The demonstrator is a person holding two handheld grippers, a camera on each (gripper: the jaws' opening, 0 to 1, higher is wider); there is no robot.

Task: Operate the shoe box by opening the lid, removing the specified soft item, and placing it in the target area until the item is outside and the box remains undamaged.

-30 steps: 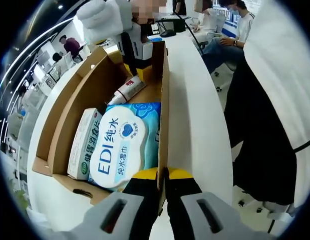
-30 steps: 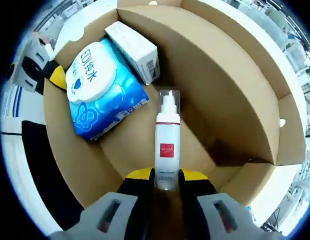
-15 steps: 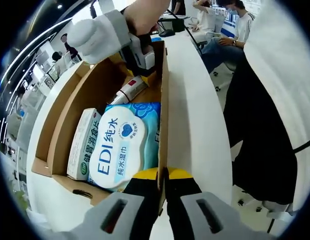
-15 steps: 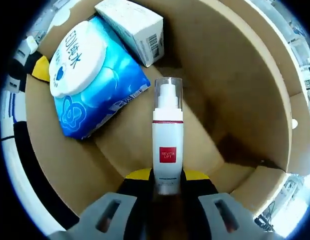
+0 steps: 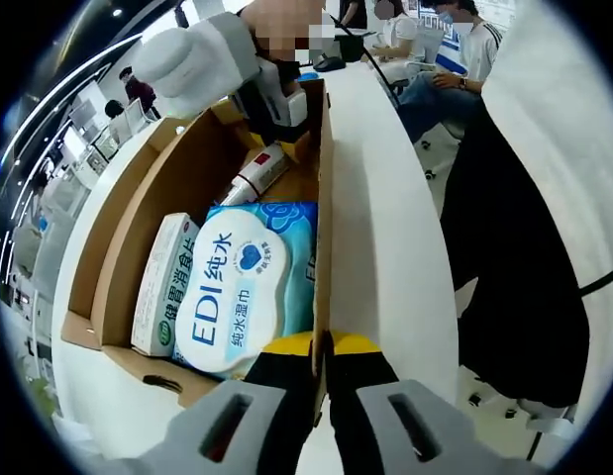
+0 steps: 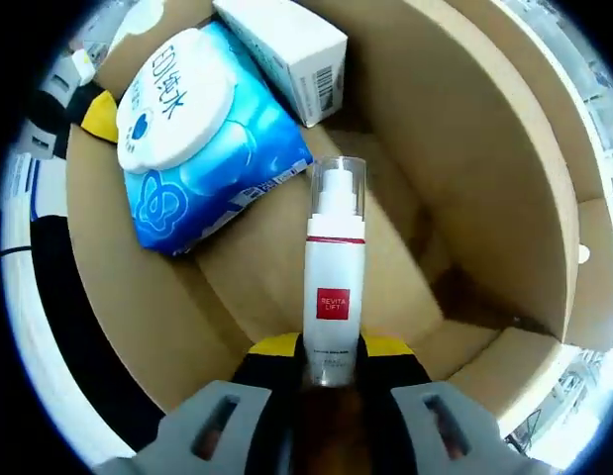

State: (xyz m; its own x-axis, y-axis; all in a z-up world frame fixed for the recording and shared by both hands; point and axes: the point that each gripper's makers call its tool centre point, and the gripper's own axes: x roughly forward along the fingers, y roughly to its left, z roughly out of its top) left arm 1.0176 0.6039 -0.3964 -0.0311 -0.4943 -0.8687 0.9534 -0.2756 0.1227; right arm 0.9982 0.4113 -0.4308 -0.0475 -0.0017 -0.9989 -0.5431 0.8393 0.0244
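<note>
- Lying inside the open cardboard shoe box (image 5: 177, 168), at its left in the left gripper view, was a slim white carton (image 5: 165, 284) printed with green Chinese characters down its long face.
- Just right of that carton, and touching it, lay the soft blue pack of wet wipes (image 5: 249, 287); its white flip lid carried "EDI" in large blue letters, some Chinese characters and a small blue heart mark.
- The left gripper (image 5: 322, 348), its yellow-tipped jaws drawn tight together, pinched the box's right side wall at its near end, one jaw inside and one outside.
- Right of the box ran the white table (image 5: 385, 218), with seated people beyond its far end.
- At the far end of the box the right gripper (image 5: 276, 114) reached in and held a white bottle (image 5: 256, 174) with a red label.
- In the right gripper view the left gripper (image 6: 83, 109) showed at the left edge on the box's wall (image 6: 113, 287).
- Next came the wipes pack (image 6: 202, 148), still within the box, "EDI" readable on its lid; the white carton (image 6: 286, 45) with a barcode on its end lay touching it on the right.
- The right gripper (image 6: 331, 361) was clamped on the base of the bottle (image 6: 333, 272), which pointed away along the jaws; its red square label read "REVITA LIFT", below a thin red band and a clear cap over the pump head.
</note>
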